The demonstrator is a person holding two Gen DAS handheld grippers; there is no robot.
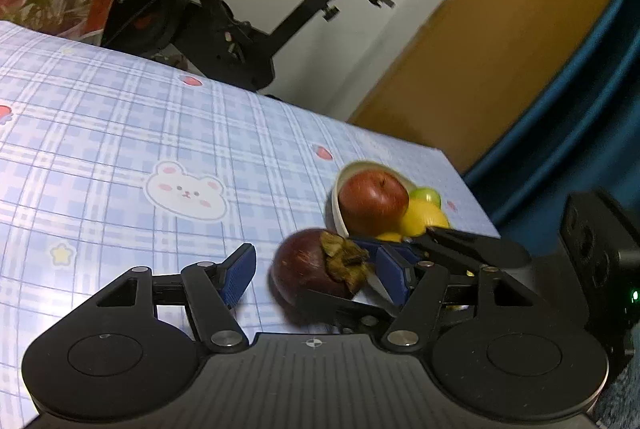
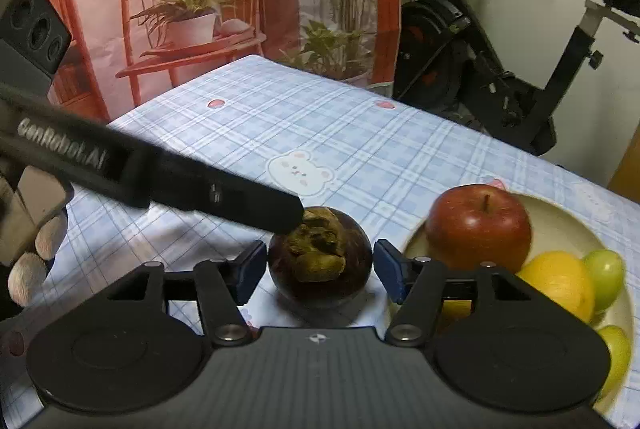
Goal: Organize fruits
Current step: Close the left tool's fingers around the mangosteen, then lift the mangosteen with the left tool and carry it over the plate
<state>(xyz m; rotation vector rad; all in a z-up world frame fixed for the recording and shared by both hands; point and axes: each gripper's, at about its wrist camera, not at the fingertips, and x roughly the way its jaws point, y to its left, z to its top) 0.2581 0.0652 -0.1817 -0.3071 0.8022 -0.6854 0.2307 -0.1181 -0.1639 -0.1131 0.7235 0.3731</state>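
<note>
Checked table [image 2: 360, 133] lower frame: mangosteen [image 2: 320, 261] sat between right claw [image 2: 320, 269] pads, ungripped; left claw [image 1: 316, 269] open. Next: close, lift into bowl [image 2: 560, 221].

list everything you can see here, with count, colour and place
mangosteen: 1, dark purple with brown calyx, on the tablecloth between the right tool's fingers, pads not pressing
bowl: 1, cream, right of the mangosteen
apple: 1, red, in the bowl
yellow fruit: 1, in the bowl by the apple
green fruits: 2 visible, at the bowl's right side
tablecloth: 1, blue plaid with bears
exercise bike: 1, black, behind the table
backdrop: 1, printed red chair and plants
left tool: open, beside the mangosteen
right tool: open
hand: 1, far left
</note>
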